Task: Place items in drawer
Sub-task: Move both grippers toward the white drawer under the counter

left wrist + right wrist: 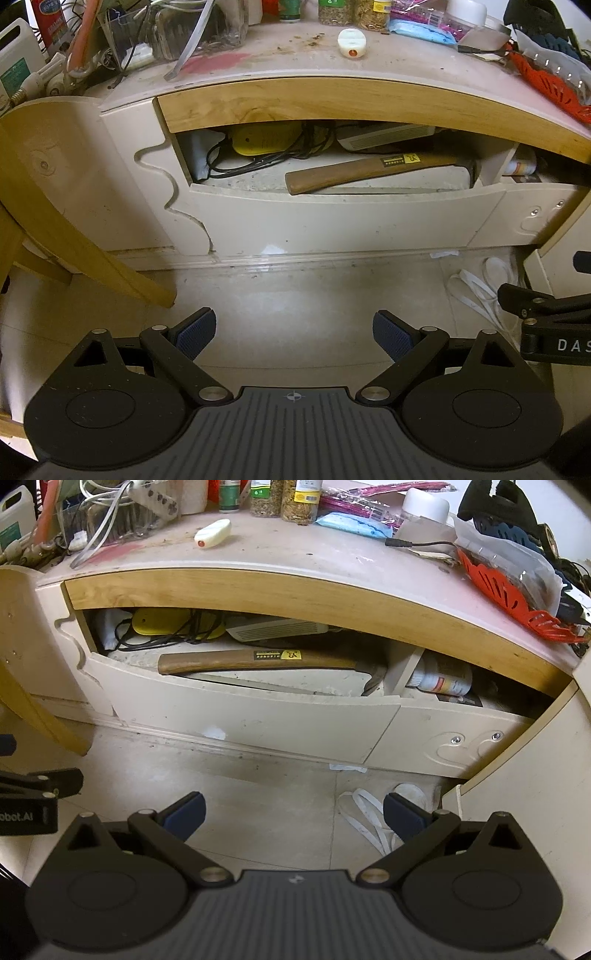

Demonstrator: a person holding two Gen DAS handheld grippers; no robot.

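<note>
**Drawer open, both tools empty**

My left tool hangs over the floor with its pads apart, gripping nothing. Ahead, the drawer stands pulled out under the bench. At its left lie a yellow device and black cords; further right a wooden-handled hammer rests along the front, and a bottle lies in the right compartment. My right tool is also spread wide and empty. I judge some stowing is done. On the bench a small white bottle lies near the edge, perhaps next; nothing is picked up yet.
</note>
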